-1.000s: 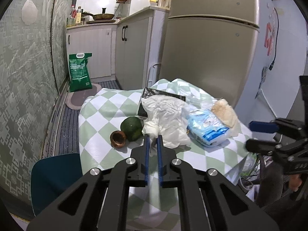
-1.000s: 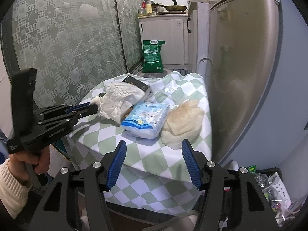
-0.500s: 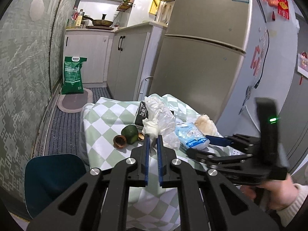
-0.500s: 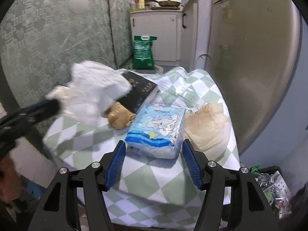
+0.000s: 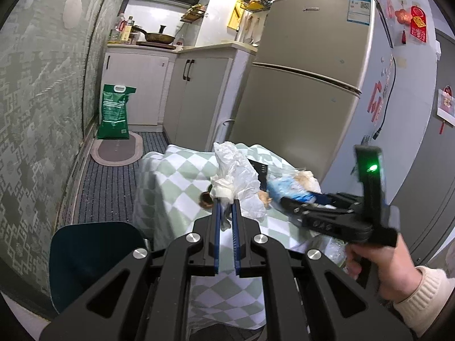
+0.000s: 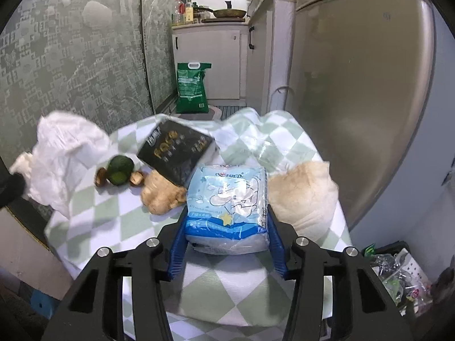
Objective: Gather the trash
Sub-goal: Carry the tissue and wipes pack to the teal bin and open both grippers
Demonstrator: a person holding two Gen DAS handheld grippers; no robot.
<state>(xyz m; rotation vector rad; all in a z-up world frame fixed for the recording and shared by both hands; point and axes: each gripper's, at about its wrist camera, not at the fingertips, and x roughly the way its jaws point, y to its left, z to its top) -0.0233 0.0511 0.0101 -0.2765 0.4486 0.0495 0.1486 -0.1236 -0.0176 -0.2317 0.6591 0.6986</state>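
The left gripper [image 5: 226, 199] has its fingers narrow and clamped on a crumpled white plastic bag [image 5: 239, 170], which sticks up from their tips. The right gripper [image 6: 227, 224] has just been closing; its blue fingers [image 6: 177, 244] stand on both sides of a soft blue-and-white plastic pack [image 6: 227, 199] on the green-checked worktop [image 6: 119, 221], pressing its sides.
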